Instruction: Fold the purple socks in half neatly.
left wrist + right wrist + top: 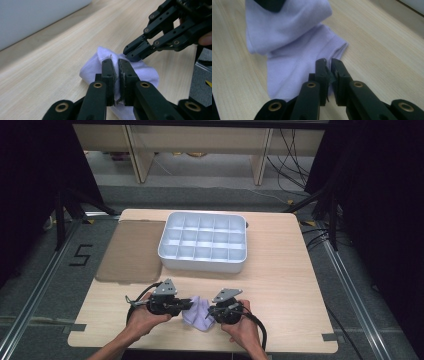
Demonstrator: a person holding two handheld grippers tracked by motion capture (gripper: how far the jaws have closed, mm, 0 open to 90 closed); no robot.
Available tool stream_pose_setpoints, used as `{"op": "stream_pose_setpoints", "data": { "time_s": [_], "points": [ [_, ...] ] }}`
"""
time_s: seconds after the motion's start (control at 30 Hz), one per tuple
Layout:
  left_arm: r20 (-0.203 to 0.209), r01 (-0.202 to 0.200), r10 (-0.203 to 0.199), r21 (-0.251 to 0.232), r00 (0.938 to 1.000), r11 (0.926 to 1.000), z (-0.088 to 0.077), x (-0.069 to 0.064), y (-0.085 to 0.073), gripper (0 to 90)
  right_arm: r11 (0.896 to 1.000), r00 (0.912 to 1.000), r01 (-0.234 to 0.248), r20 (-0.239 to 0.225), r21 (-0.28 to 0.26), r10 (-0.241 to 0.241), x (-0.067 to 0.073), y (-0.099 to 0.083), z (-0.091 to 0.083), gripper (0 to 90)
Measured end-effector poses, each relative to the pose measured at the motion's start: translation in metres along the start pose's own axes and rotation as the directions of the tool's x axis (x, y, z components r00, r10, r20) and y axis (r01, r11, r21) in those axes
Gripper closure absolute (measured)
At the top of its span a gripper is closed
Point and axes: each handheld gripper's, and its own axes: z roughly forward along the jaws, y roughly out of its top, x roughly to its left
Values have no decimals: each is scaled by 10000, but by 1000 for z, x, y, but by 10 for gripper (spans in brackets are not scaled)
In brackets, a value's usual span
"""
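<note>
Near the surface's (280, 270) front edge, the left claw (186, 304) and right claw (209, 312) are both pinching the lavender sock (197, 315), while the white divided tray (202, 241) is sitting empty toward the back edge.

On the table (280, 275), a compartmented tray (203, 242) sits toward the far edge, near centre. A flat mat (131, 251) lies just beside the tray's left side, overhanging the table's left edge. A sock (196, 314) lies close to the near edge, centred, between the left gripper (186, 304) and the right gripper (210, 312), both touching it.
</note>
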Motion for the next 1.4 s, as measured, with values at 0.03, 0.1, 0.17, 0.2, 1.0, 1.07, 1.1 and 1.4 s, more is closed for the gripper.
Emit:
{"op": "stream_pose_setpoints", "data": {
  "time_s": [0.03, 0.1, 0.17, 0.2, 1.0, 1.07, 1.1, 1.4],
  "points": [
    [11, 8, -8, 23, 10000, 10000, 3, 0, 0, 831, 10000, 10000, 50, 12, -27, -50, -2, 0, -2, 839],
    [-20, 132, -132, 190, 9999, 9997, 9, -2, 2, 830, 9999, 9999, -51, 114, -104, 52, -3, 0, -3, 839],
    [49, -36, 35, 164, 10000, 9999, 12, -4, 4, 831, 9995, 9994, -182, 296, -256, 189, -4, 0, -6, 840],
    [49, -36, 35, 164, 10000, 9999, 12, -4, 4, 830, 9995, 9994, -182, 296, -256, 189, -4, 0, -6, 840],
    [326, -74, 65, 271, 9994, 9996, 32, -20, 15, 738, 9989, 9986, -461, 278, 108, 458, -21, -12, -20, 854],
    [476, 17, -26, 184, 9989, 9998, 33, -21, 15, 729, 9993, 9987, -384, 330, -42, 385, -23, -11, -23, 851],
    [633, -14, 0, 224, 9980, 9997, 33, -20, 16, 715, 9990, 9982, -452, 395, -69, 455, -24, -12, -27, 850],
    [951, 108, -39, -720, 9955, 9973, 4, -8, 28, 676, 9931, 9915, -1125, 618, -345, 1144, -28, -14, -42, 848]
  ]
}}
